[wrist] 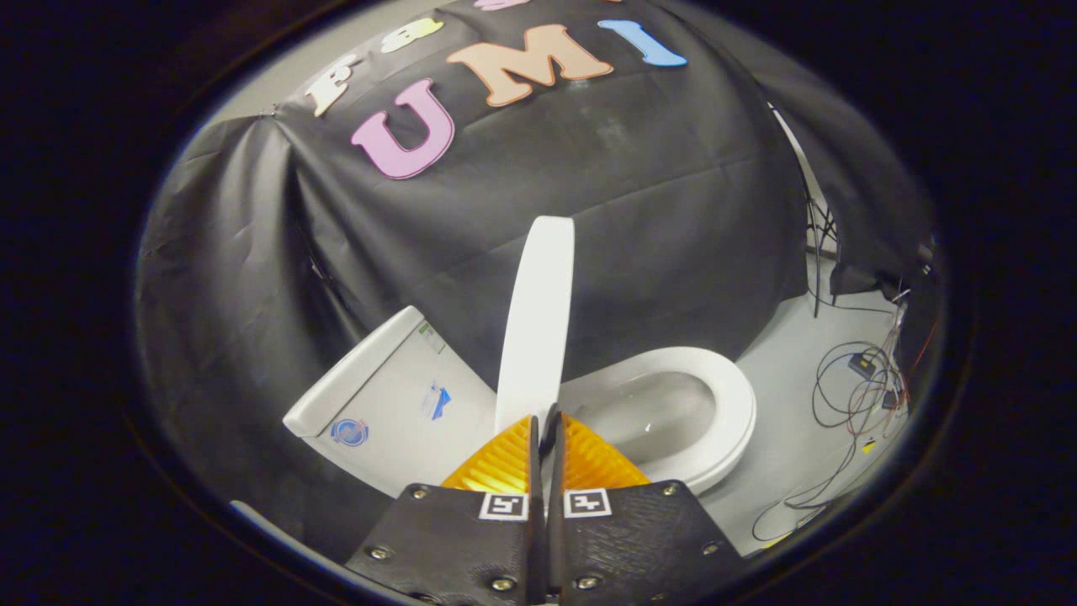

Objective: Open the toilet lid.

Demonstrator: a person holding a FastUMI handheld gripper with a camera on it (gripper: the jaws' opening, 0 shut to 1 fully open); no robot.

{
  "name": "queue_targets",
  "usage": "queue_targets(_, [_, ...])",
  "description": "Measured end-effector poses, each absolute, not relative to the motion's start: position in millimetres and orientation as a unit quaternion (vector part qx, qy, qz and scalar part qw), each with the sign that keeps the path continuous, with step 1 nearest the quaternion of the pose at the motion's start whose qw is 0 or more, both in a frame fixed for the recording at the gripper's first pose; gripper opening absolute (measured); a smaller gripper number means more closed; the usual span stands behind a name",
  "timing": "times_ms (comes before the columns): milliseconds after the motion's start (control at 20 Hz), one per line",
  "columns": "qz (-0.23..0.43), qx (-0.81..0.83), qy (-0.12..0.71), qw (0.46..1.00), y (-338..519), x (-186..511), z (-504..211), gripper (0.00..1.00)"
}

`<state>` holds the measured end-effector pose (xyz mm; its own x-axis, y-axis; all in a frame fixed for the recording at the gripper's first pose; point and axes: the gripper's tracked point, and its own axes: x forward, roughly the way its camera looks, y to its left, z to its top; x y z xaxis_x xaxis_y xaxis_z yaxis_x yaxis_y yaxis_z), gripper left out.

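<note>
Item 1: gripper (543, 418). The 2 fingers lie pressed nearly together, a thin dark slit between them, tips side by side. The tips sit at the lower edge of the toilet lid. Whether a sliver of that edge is pinched between them or they are merely clenched just in front of it cannot be told. Each finger carries a small square marker near its base.

Item 2: toilet lid (538, 311). White, raised, standing near upright and seen almost edge-on. It rises straight ahead of the fingertips and beyond them, its lower end meeting the tips, its rounded top set against the booth's cloth wall.

Item 3: toilet seat (734, 412). White oval ring, lying down on the bowl, to the right of the lid and of the fingers. The bowl interior (652, 408) shows pale grey inside the ring.

Item 4: tank (395, 404). White, to the left of the lid, just beyond the left finger. 1 round sticker and 2 smaller labels on its face.

Item 5: floor (791, 438). Pale grey, right of the toilet.

Item 6: cables (858, 387). Thin, dark, looped on the floor well right of the seat, with a few small boxes among them.
</note>
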<state>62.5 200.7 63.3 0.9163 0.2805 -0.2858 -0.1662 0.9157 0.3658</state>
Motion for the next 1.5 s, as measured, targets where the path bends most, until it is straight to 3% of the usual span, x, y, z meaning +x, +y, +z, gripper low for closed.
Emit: queue_targets(1500, [0.189,0.118,0.097,0.97,290.2,53.9,98.6,0.02])
